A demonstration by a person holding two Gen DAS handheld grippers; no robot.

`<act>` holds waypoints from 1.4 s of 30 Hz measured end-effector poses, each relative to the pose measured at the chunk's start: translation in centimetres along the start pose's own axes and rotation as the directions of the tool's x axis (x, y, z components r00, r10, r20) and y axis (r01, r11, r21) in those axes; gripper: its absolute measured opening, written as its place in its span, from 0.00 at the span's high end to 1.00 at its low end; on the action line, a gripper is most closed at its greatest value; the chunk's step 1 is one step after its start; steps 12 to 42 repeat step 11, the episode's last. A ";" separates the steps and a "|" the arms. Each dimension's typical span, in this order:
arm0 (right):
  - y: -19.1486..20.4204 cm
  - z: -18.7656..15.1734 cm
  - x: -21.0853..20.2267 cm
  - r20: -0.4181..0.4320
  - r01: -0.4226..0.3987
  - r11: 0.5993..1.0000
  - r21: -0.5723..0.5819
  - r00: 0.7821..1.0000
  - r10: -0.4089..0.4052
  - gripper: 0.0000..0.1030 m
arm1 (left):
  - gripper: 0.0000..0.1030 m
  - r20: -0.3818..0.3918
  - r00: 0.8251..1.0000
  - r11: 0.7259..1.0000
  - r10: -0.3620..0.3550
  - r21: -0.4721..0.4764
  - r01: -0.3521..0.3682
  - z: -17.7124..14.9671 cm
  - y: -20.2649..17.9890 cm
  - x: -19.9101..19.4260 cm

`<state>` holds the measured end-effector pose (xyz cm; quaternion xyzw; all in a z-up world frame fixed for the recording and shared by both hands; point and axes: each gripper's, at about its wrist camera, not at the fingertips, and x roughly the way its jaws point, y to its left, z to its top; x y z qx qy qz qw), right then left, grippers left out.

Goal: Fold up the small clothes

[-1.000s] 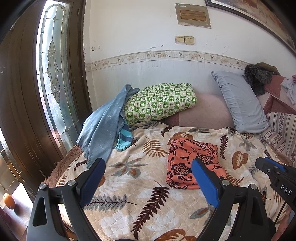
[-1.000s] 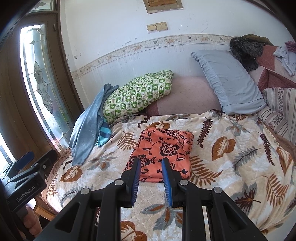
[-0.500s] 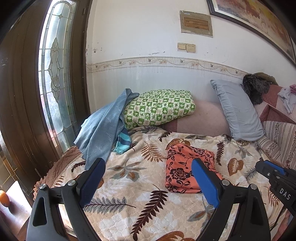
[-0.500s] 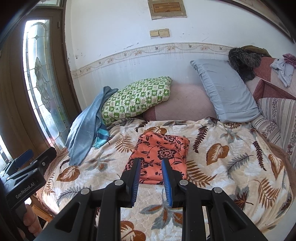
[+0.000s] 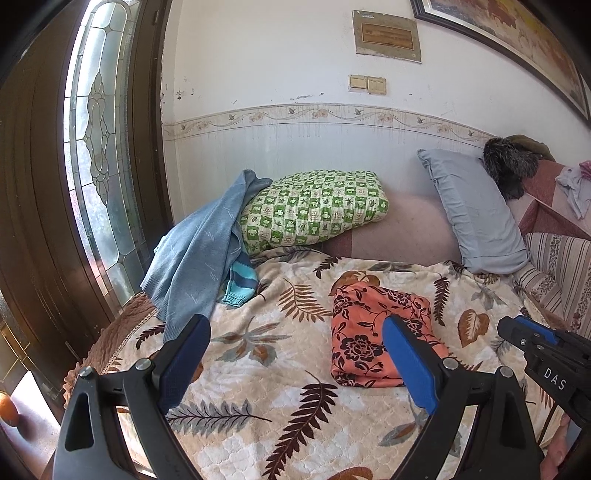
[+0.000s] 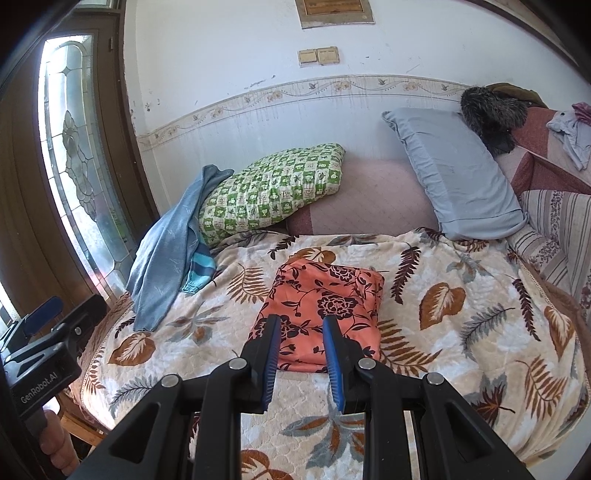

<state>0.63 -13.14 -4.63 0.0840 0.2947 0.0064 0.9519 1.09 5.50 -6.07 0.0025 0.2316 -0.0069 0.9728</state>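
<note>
**Covered, Cropped and Unreadable**

Beyond the left gripper (image 5: 295, 350), the blue sweater (image 5: 199, 258) covered the green checked pillow's (image 5: 314, 210) left end and most of a turquoise striped garment (image 5: 240, 286). The framed picture (image 5: 517, 44) was cropped at the upper right edge. The wall plaque's (image 5: 386, 35) lettering was too small to read.

You have an orange cloth (image 6: 325, 295) with black flowers lying on a cream blanket (image 6: 461, 332) printed with brown and grey leaves. The pillow (image 5: 314, 212) is green-and-white checked, the other pillow (image 5: 472, 214) plain grey-blue, the sweater (image 5: 199, 251) light blue. Your grippers' pads (image 5: 406, 362) are blue.
</note>
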 end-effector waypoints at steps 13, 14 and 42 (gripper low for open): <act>-0.5 1.0 5.5 -0.052 -0.024 1.000 0.017 0.998 0.025 0.74 | 0.08 -0.027 0.999 0.999 -0.024 -0.027 0.023 1.5 0.1 4.6; -0.5 1.0 5.5 -0.052 -0.024 1.000 0.017 0.998 0.025 0.74 | 0.08 -0.027 0.999 0.999 -0.024 -0.027 0.023 1.5 0.1 4.6; -0.5 1.0 5.5 -0.052 -0.024 1.000 0.017 0.998 0.025 0.74 | 0.08 -0.027 0.999 0.999 -0.024 -0.027 0.023 1.5 0.1 4.6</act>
